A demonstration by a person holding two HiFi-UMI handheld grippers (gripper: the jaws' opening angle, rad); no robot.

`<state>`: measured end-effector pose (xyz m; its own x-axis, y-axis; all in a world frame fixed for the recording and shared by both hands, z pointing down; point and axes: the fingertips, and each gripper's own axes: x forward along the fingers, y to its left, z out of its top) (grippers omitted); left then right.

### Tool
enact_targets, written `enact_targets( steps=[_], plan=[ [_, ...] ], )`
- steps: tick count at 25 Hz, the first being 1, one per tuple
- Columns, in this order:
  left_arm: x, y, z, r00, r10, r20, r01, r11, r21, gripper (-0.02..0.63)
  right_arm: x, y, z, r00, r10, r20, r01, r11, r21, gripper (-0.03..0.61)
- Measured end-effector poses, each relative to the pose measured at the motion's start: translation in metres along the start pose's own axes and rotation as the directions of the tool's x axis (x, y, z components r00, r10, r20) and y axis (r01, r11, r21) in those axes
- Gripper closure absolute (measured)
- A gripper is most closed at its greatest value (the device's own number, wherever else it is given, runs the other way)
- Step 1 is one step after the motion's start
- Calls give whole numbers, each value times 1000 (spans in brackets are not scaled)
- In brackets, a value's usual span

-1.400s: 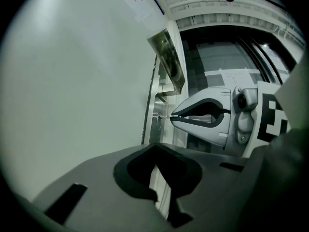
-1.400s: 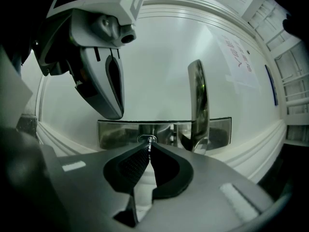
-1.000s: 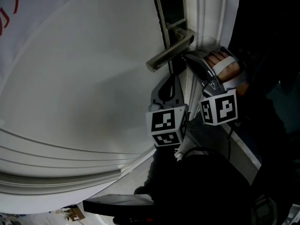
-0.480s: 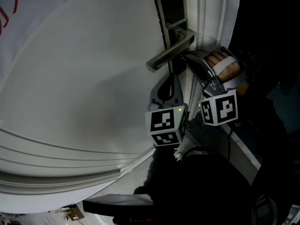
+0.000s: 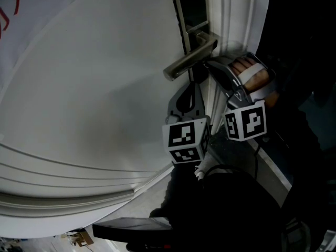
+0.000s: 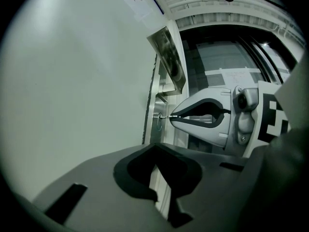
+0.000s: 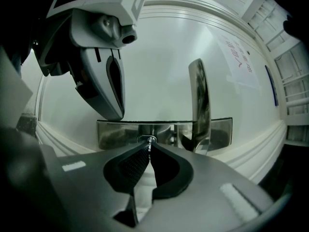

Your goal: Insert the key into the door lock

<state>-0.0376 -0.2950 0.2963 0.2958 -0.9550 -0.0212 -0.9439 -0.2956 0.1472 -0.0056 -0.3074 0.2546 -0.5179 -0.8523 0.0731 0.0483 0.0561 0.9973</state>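
"Where is the key (image 7: pixel 150 143)?"

"The right gripper (image 7: pixel 149 147) is clamping it at its tips. The blade is meeting the lock (image 7: pixel 144 139), at nine o'clock from the door handle (image 7: pixel 199 105). The left gripper (image 6: pixel 154 148) is hanging closed, empty."

"Next?"

"Insertion seems to be starting. It likely needs a straight, level push."

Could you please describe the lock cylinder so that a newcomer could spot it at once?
On the white door, find the metal lock plate at its edge, which carries the long lever handle. The lock cylinder is the small round fitting on that plate, beside the handle's base; only it has the key, pinched by the right gripper, at its slot.
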Motion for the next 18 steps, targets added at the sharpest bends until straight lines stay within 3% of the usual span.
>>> enact_targets(
  steps=[18],
  plan=[
    [0,0,0,1000,-3,4,3,1000,-6,612,2,0,0,1000,2,-7,-2,1000,-6,565]
  ],
)
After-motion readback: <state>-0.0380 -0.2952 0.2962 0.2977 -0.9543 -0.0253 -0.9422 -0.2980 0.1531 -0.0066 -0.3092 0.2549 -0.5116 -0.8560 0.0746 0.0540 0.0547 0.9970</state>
